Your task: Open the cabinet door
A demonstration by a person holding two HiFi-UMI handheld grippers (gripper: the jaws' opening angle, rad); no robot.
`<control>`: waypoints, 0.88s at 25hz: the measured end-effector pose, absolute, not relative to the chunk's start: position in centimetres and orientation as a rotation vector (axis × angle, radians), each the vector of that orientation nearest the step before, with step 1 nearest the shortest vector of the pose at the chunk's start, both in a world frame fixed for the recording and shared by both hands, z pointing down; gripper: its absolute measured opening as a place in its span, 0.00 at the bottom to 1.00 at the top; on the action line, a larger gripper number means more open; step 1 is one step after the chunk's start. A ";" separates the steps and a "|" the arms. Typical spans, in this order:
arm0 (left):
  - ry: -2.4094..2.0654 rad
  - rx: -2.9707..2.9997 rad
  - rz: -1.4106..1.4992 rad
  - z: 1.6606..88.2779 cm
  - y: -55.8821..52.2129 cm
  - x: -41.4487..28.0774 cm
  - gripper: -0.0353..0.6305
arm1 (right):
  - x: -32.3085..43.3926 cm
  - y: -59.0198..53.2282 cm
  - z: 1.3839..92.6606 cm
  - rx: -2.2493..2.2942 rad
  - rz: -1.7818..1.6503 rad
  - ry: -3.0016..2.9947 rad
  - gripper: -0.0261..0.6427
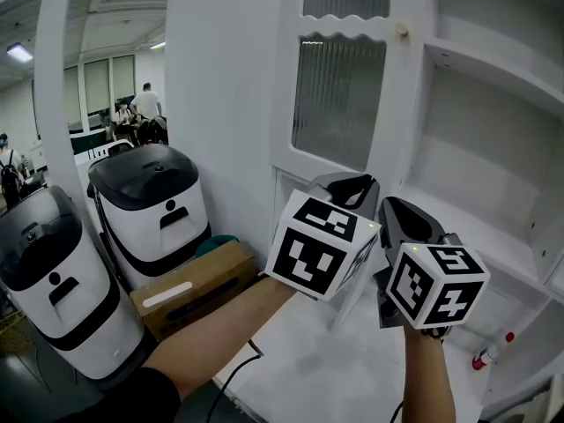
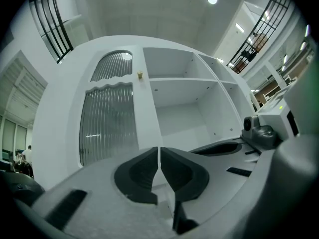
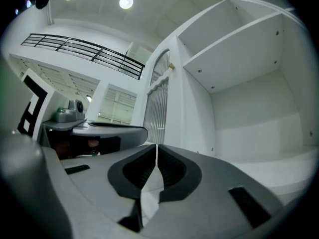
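Observation:
The white cabinet door (image 1: 339,95) has ribbed glass panels and a small round knob (image 1: 402,31) near its upper right edge. It appears to lie flush with the cabinet front, left of the open shelves (image 1: 493,139). Both grippers hover in front of it, below the knob and apart from the door. My left gripper (image 1: 352,188) is shut and empty; in its own view its jaws (image 2: 159,156) point at the door (image 2: 107,123), with the knob (image 2: 140,74) above. My right gripper (image 1: 405,218) is close beside it on the right, also shut (image 3: 157,156) and empty.
Two white-and-black machines (image 1: 150,210) (image 1: 53,289) and a cardboard box (image 1: 194,285) stand on the floor to the left. A red-capped marker (image 1: 492,352) lies on the cabinet's low ledge (image 1: 352,368). People stand far off at the back left.

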State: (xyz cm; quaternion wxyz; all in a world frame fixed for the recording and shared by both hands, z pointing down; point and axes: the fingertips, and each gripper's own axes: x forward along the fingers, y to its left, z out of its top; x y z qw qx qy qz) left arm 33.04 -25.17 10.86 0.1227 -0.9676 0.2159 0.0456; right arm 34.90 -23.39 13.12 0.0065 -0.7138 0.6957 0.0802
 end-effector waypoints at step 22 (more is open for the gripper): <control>0.571 -2.627 0.369 -0.1 -26.7 34.8 0.15 | 36.5 -25.3 10.1 -2.255 0.341 2.159 0.07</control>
